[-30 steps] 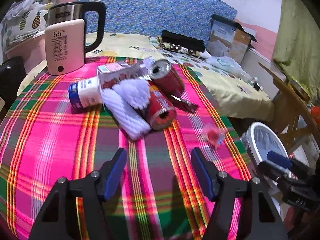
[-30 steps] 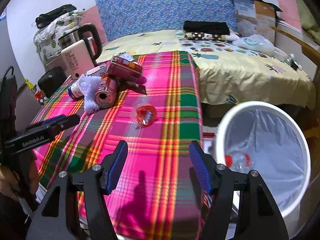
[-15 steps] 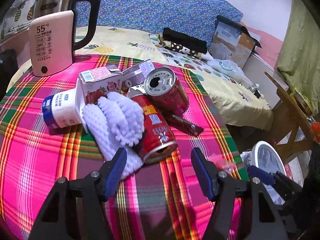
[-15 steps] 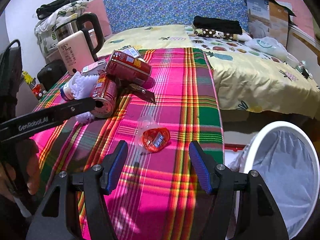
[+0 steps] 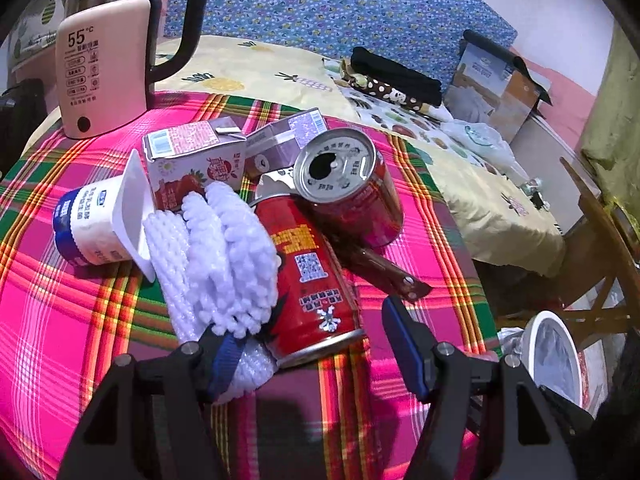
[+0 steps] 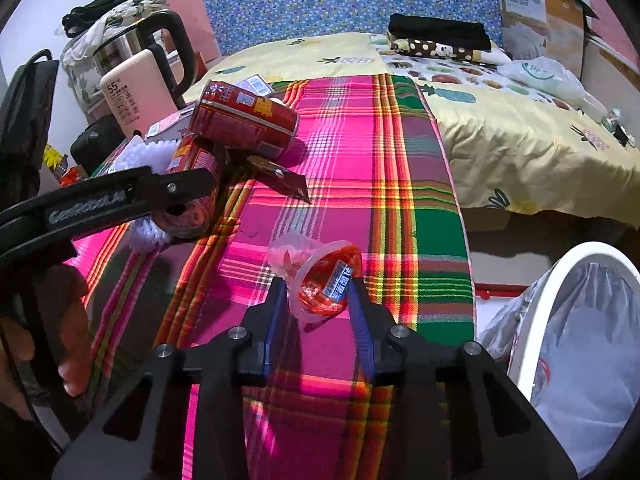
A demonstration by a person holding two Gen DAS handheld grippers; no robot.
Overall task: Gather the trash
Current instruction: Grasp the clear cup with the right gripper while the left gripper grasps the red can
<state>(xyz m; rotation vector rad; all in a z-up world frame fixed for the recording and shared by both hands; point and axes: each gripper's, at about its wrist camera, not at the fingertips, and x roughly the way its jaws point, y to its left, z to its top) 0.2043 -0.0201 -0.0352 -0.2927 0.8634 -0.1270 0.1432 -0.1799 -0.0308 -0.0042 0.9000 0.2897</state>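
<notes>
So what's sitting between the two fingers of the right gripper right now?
In the right wrist view, a small clear plastic cup with a red label lies on its side between the right gripper's fingers, which have closed against it.

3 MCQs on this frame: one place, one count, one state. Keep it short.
1. Where is the bin?
A. on the bed
B. right of the table, below its edge
C. behind the kettle

2. How many red cans lie on the table?
A. one
B. two
C. four

3. The right hand-held gripper is:
A. wide open over bare cloth
B. closed around the jelly cup
C. inside the bin

Key: B, its rim sits off the cloth's right edge; B, near can and far can; B, both blue fingers flank the cup closely.
</notes>
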